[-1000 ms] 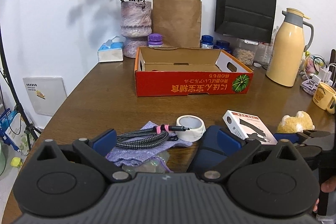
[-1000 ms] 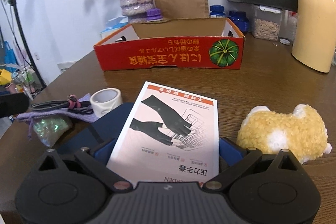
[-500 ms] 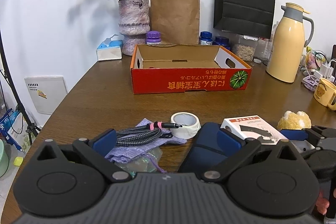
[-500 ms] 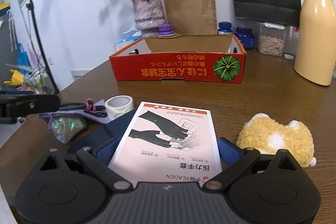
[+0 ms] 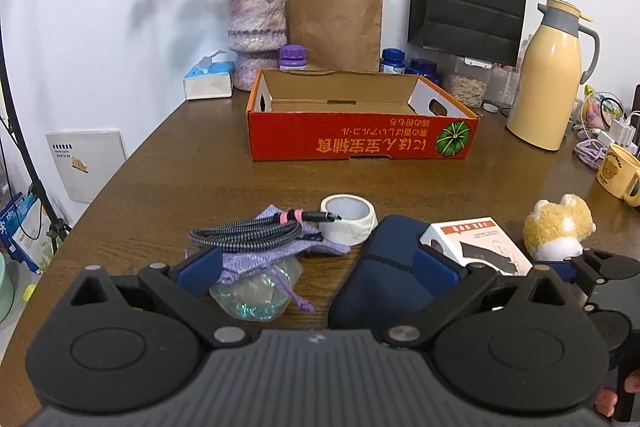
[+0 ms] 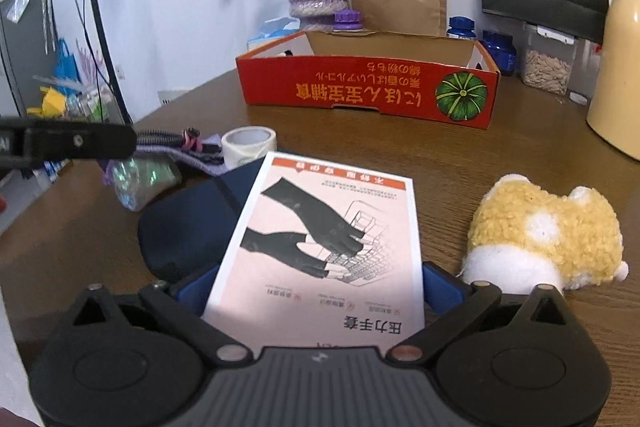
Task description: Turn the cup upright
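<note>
Right gripper [image 6: 316,279] opening, jaws straddling the glove box [image 6: 324,247] untouched; left gripper [image 5: 316,267] wide, idle; yellow cup [image 5: 618,175] at right edge, presumably the target

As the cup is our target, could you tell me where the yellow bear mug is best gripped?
Grip the yellow bear mug across its round body, coming from its left: the handle juts out on the right, and the wall facing the camera is clear.

two paper bags [image 5: 335,21], one mug [image 5: 616,169], one box [image 5: 360,121]
</note>
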### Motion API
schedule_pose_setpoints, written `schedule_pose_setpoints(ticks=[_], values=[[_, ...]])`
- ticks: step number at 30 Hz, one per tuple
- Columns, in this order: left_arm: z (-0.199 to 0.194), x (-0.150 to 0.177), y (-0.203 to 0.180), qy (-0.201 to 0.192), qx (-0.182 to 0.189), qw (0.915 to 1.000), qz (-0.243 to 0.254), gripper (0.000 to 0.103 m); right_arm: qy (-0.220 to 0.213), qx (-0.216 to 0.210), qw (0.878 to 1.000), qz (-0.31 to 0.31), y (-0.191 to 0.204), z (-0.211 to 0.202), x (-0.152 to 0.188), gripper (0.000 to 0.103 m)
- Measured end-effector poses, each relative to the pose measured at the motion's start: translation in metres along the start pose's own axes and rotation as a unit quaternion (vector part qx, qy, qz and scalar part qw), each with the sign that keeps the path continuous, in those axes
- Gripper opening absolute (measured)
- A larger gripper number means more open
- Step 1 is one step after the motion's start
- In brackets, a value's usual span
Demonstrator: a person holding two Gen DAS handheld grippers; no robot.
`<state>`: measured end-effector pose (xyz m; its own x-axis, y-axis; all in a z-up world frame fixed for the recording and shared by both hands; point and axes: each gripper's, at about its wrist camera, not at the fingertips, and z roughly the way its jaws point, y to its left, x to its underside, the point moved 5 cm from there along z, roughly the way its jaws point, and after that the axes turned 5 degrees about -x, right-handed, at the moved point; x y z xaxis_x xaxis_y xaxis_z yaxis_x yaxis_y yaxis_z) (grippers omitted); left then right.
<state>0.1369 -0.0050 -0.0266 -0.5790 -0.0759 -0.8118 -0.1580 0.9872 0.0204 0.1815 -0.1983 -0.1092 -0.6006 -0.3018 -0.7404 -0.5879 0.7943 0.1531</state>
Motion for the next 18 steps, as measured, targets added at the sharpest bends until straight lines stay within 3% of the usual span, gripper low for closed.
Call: schedule_pose_setpoints(ticks=[4,18], values=[[-0.001,0.003,0.003,0.003,-0.001,1.0000,-0.004,0.103,-0.004,0.002,1.000,-0.004,0.002,-0.002,0.001,0.101],[-0.002,-0.006,-0.020,-0.001,0.013,0.9999,0.000,0.103,-0.092,0.039,0.995,-0.016,-0.014,-0.067,-0.018,0.100]])
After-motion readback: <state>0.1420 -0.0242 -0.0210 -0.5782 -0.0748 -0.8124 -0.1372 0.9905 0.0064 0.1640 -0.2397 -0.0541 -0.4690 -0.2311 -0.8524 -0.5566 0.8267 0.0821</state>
